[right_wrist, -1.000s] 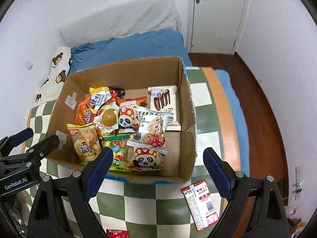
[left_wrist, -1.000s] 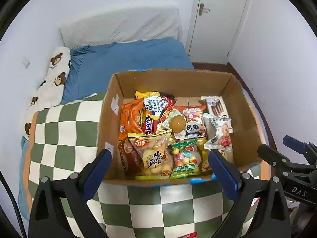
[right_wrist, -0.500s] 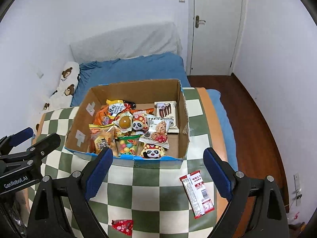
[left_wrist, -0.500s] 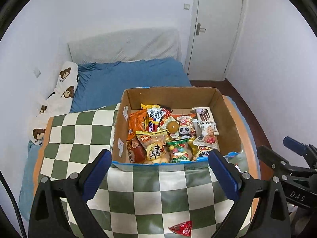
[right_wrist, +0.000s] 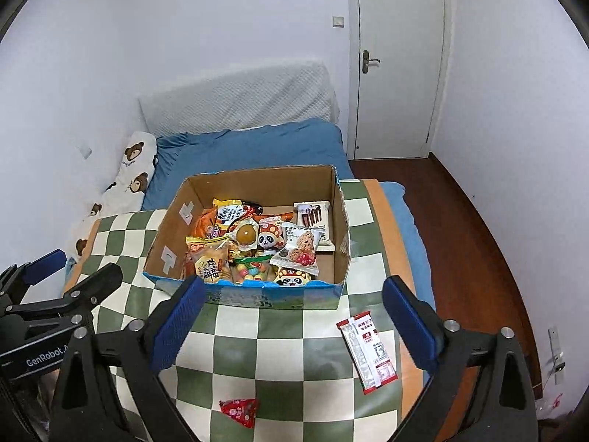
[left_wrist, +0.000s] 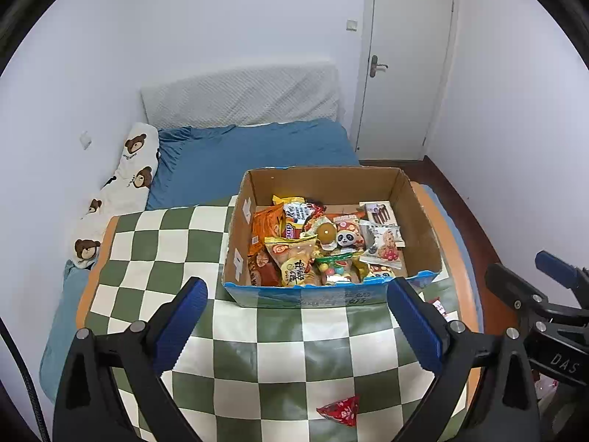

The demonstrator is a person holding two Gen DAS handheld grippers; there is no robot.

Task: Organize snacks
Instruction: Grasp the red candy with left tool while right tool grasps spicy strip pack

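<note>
Both pulled back above the checkered surface (right_wrist: 279, 335), with the cardboard box (right_wrist: 257, 294) at twelve o'clock already crowded with snack packs. Left tongs (left_wrist: 294, 316) spread wide and empty; right tongs (right_wrist: 291, 313) likewise wide, just opened a touch further, nothing between them. Two strays outside the box: red triangular packet (right_wrist: 239, 410) at about six o'clock, near the front edge, and red-and-white sachet (right_wrist: 368, 351) at four o'clock. Best to drop the right tongs onto the flat sachet along its short width, pinch at an edge, lift clear of the box wall. Compared with a second ago: box farther off, more cloth in view, both strays now fully visible.
</note>
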